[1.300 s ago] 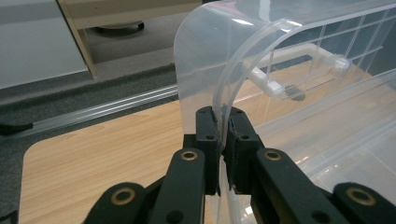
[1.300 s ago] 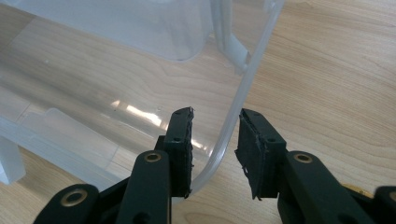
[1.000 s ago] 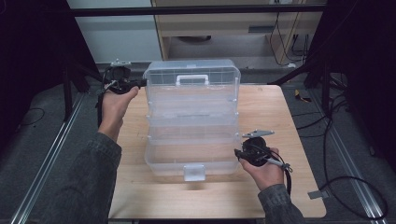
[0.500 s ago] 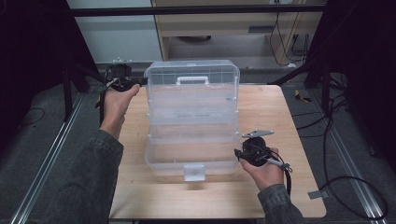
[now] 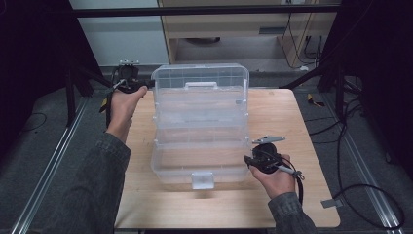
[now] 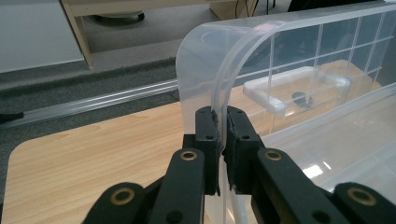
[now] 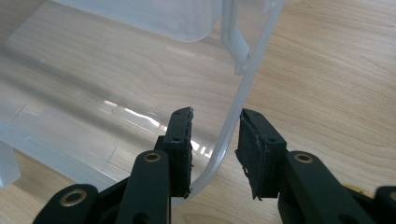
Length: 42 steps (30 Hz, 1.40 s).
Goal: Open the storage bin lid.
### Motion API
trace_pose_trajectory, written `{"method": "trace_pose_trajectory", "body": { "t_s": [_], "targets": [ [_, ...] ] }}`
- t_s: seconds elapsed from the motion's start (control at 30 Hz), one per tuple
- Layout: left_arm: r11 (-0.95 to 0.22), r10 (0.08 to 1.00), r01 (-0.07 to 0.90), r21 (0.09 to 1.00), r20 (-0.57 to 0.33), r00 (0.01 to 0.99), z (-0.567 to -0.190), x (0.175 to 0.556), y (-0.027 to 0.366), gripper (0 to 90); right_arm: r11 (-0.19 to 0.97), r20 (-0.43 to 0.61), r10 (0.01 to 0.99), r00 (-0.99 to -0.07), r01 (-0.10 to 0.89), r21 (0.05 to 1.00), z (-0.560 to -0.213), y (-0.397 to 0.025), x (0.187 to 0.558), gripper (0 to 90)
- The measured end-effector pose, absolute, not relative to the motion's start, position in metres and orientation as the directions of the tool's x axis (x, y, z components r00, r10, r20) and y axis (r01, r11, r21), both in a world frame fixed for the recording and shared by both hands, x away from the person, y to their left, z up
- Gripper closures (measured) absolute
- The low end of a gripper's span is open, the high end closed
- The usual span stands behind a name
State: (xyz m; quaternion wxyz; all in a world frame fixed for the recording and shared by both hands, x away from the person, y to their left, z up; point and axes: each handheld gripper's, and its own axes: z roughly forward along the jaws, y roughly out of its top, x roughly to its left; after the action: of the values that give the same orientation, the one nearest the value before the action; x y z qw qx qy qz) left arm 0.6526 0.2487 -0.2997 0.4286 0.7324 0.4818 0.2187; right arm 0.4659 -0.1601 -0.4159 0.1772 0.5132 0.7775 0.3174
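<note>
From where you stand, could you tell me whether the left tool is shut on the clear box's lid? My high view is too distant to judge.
Observer: Yes, the left tool is shut on the curved side wall of the lid.
Operator: Thank you. And the tool in the other hand?
Observer: The right tool is open, with one jaw on either side of the base rim, not clamped.

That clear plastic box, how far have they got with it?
Done: the clear box lies open on the table, its lid raised. In hand: the left gripper is clamped on the lid's edge; the right gripper straddles the base wall, open. Left: probably swinging the lid over.
</note>
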Motion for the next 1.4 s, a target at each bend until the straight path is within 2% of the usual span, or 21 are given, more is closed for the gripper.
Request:
{"method": "trace_pose_trajectory", "body": {
  "t_s": [0.13, 0.33, 0.4, 0.6, 0.97, 1.1, 1.4],
  "targets": [
    [-0.174, 0.897, 0.519, 0.837, -0.083, 0.434, -0.300, 0.654, 0.248, 83.3, 0.270, 0.050, 0.911, -0.409, 0.685, 0.676, -0.416, -0.160, 0.466, 65.3],
    [-0.162, 0.904, 0.520, 0.839, -0.085, 0.419, -0.303, 0.650, 0.248, 66.7, 0.270, 0.053, 0.911, -0.409, 0.688, 0.673, -0.416, -0.160, 0.466, 65.4],
    [-0.162, 0.904, 0.514, 0.842, -0.081, 0.419, -0.303, 0.647, 0.248, 64.6, 0.269, 0.054, 0.911, -0.409, 0.689, 0.673, -0.416, -0.160, 0.466, 65.4],
    [-0.168, 0.904, 0.477, 0.863, -0.058, 0.423, -0.305, 0.621, 0.254, 57.5, 0.275, 0.048, 0.910, -0.411, 0.686, 0.674, -0.415, -0.160, 0.466, 66.4],
    [-0.173, 0.916, 0.423, 0.890, -0.013, 0.400, -0.330, 0.572, 0.280, 31.7, 0.276, 0.052, 0.907, -0.418, 0.683, 0.676, -0.410, -0.164, 0.466, 69.6],
    [-0.180, 0.919, 0.444, 0.878, -0.011, 0.395, -0.349, 0.559, 0.289, 24.8, 0.282, 0.046, 0.906, -0.420, 0.683, 0.674, -0.408, -0.164, 0.466, 70.0],
    [-0.192, 0.917, 0.498, 0.846, -0.027, 0.399, -0.396, 0.539, 0.304, 10.3, 0.324, 0.008, 0.891, -0.454, 0.647, 0.690, -0.386, -0.172, 0.467, 56.9]
  ]
}}
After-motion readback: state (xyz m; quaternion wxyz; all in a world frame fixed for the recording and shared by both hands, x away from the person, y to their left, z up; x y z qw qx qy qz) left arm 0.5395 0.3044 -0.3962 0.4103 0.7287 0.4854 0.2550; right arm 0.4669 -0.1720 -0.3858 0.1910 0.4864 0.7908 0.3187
